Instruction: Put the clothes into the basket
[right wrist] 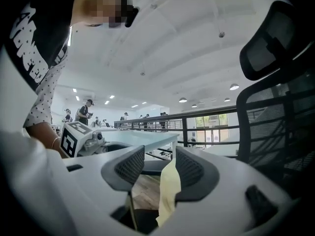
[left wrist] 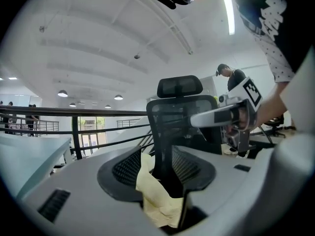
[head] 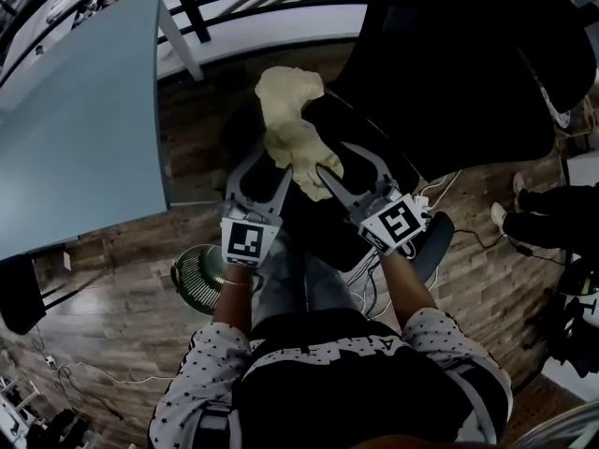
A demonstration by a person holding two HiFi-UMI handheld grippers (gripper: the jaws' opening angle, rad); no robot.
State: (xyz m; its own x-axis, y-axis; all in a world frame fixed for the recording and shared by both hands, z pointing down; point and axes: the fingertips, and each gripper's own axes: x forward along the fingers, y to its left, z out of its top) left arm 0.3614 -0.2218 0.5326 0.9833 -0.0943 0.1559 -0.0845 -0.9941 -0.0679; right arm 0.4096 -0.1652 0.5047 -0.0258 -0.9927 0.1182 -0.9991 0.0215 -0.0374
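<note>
- Pale yellow cloth point(head: 292, 124) is seen bunched at the edge of the black chair point(head: 468, 82), with its lower end lying loosely between both sets of jaws.
- Left hand-held gripper point(head: 271, 164) and right hand-held gripper point(head: 339, 164) are held spread, so nothing is pinched.

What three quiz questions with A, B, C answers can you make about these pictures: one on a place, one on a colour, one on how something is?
1. Where is the yellow cloth? A on the blue table; B between the left tool and the right tool; C on the railing.
2. What colour is the chair? A red; B white; C black.
3. How do the left tool's jaws stand? A apart; B squeezed together; C out of sight.
Answers: B, the head view shows it between both tools' tips; C, its seat and back are black; A, the left gripper view shows a wide gap with the cloth in it.
</note>
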